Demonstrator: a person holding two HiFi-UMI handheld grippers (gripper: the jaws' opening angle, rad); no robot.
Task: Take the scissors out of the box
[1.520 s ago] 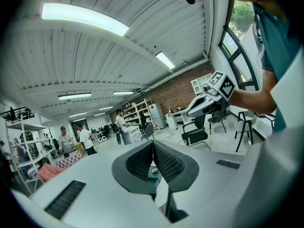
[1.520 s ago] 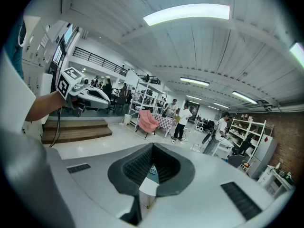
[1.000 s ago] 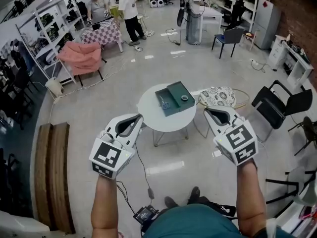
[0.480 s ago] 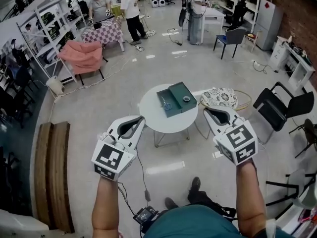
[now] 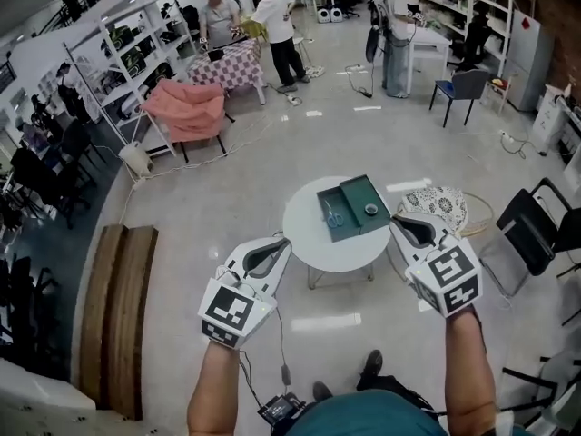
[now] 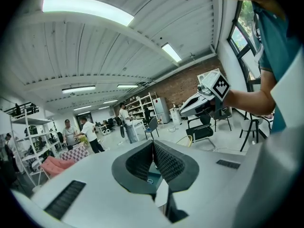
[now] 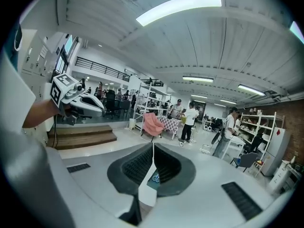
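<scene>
The blue-handled metal scissors [image 5: 332, 214] lie in the left half of the open dark-green box [image 5: 353, 182] on the round white surface [image 5: 316, 248], so the left hand-held gripper [image 5: 282, 242] and right hand-held gripper [image 5: 400, 222] hover nearside, jaws together and empty, seemingly poised to reach in.

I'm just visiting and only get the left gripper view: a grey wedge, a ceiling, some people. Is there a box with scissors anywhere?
Observer: Yes. The head view shows a green box lying open on a round white table, ahead of the left gripper and the right gripper.
Operator: And the scissors?
Observer: The scissors lie in the box's left half, and neither gripper touches them.
Operator: Anything else in there?
Observer: A small ring-shaped thing sits in the right half. I can't tell what it is.
</scene>
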